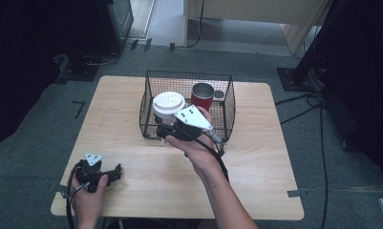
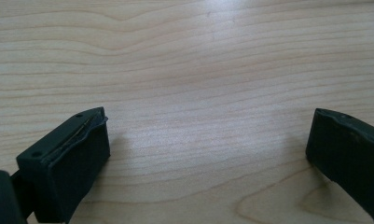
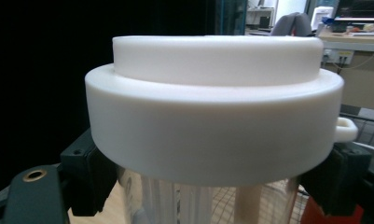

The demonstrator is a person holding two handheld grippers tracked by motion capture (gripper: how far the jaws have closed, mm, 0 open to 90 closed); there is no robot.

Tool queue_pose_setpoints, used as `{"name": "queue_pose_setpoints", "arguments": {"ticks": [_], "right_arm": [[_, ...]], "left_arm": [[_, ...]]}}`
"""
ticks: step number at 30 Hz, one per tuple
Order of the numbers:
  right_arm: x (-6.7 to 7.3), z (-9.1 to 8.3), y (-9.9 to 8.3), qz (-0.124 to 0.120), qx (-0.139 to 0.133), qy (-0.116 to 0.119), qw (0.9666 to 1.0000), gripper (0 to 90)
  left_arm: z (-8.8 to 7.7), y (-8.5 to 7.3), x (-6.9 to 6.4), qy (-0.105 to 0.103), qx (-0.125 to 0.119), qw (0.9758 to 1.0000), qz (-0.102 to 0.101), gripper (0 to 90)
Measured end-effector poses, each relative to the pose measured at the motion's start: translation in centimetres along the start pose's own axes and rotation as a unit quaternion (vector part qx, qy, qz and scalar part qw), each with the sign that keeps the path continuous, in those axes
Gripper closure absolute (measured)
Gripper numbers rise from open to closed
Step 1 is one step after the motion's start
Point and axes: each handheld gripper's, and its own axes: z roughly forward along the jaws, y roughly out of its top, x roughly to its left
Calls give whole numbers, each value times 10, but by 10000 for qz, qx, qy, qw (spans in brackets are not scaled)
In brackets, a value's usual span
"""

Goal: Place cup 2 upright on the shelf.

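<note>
- Right hand-held gripper [image 1: 172,130] is clamped on the clear tumbler with a white plastic lid [image 1: 168,105], raised at the front of the black wire basket [image 1: 229,102].
- Left hand-held gripper [image 1: 113,172] rests jaws apart on the wooden table [image 1: 256,157].
- Judged: tumbler not yet set down; red metal mug [image 1: 202,96] sits inside.

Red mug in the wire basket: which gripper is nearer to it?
Right. The right gripper holds a white-lidded cup at the wire basket, just left of the red mug. The left gripper rests open near the table's front left corner.

A lab: camera stands [image 1: 303,62], floor cables [image 1: 299,112], taped carpet [image 1: 31,143].
</note>
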Motion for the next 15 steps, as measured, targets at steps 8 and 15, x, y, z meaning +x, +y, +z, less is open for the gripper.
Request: {"name": "queue_pose_setpoints", "arguments": {"ticks": [8,15], "right_arm": [[-21,13,10,135,-64,-301,9994,161],[-27,26,21,101,-159,-449,9988,161]], "left_arm": [[0,0,0,3,-7,10000,-4,0],[0,0,0,4,-6,10000,-3,0]]}}
